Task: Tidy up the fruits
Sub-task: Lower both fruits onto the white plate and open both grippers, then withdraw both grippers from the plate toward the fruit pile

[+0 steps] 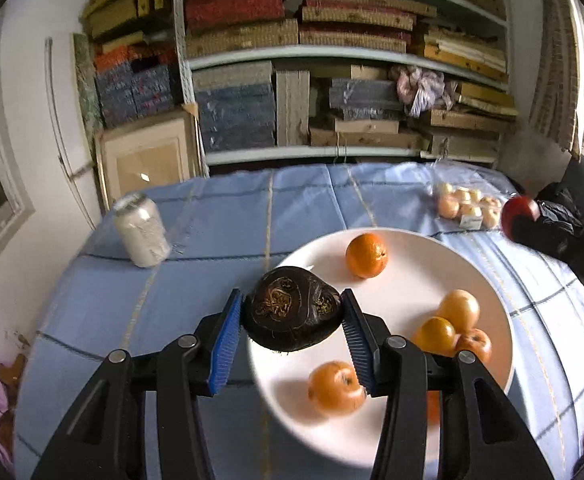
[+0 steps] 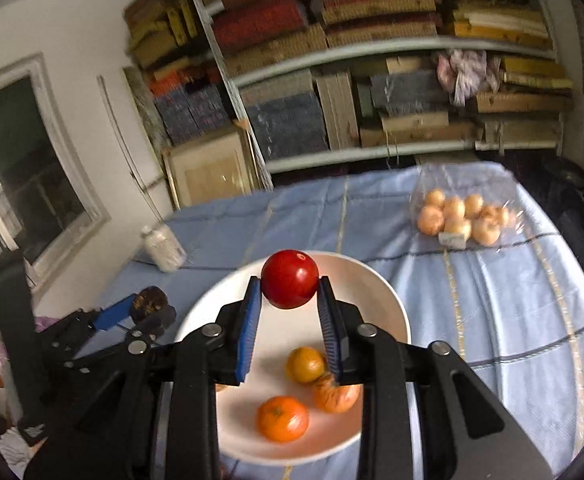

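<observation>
Nearest my left wrist camera, my left gripper (image 1: 292,316) fills the lower frame: black plastic arms ending in ribbed blue pads, clamped on a dark brown, rough-skinned, lumpy fruit (image 1: 292,312) at the frame's centre. Below it sits a smooth round white plate (image 1: 404,248) holding five glossy oranges (image 1: 367,255), four of them toward the lower right. In my right wrist view, my right gripper (image 2: 289,292) pinches a shiny red round fruit (image 2: 289,279) at centre frame, above the same plate. The plate rests on a pale blue checked cloth (image 1: 219,216). A clear bag of pale onions (image 2: 462,216) lies in the upper right, and a white jar (image 1: 141,230) stands at the left.
</observation>
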The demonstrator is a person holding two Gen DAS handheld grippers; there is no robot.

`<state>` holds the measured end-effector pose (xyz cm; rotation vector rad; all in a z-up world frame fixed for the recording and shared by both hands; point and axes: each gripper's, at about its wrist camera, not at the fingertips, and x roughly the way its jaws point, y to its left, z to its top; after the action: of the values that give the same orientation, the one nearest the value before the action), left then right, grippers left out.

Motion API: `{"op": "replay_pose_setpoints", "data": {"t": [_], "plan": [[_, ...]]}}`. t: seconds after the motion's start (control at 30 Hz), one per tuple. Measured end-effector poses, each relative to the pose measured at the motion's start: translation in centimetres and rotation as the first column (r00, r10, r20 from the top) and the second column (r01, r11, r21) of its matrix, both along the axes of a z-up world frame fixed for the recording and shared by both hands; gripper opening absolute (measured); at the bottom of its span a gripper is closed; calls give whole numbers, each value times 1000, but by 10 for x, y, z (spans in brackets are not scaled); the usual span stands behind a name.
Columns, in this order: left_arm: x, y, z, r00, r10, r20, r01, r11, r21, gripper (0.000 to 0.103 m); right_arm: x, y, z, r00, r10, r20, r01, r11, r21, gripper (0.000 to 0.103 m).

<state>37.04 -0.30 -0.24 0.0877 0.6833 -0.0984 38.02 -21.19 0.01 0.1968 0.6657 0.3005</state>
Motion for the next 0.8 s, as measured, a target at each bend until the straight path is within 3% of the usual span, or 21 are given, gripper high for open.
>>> {"op": "replay_pose_setpoints", "data": {"t": [0.23, 0.4, 0.63, 0.73, 0.8], "plan": [[34, 4, -31, 996, -12, -86, 9, 999, -44, 49, 38, 18, -53, 993, 27, -113, -36, 997, -74, 28], [43, 7, -48, 991, -17, -131, 11, 999, -48, 49, 47, 17, -70, 990, 24, -141, -36, 996, -80, 28], [40, 6, -50, 991, -36, -128, 31, 999, -42, 52, 41, 17, -64, 993, 31, -113, -40, 996, -78, 30], [36, 6, -43, 995, -26, -100, 23, 999, -37, 63, 32, 10, -46, 997, 28, -74, -32, 998, -47, 30], [30, 10, -31, 997, -20, -74, 16, 999, -52, 64, 19, 7, -24, 999, 32, -22, -32, 999, -16, 31]]}}
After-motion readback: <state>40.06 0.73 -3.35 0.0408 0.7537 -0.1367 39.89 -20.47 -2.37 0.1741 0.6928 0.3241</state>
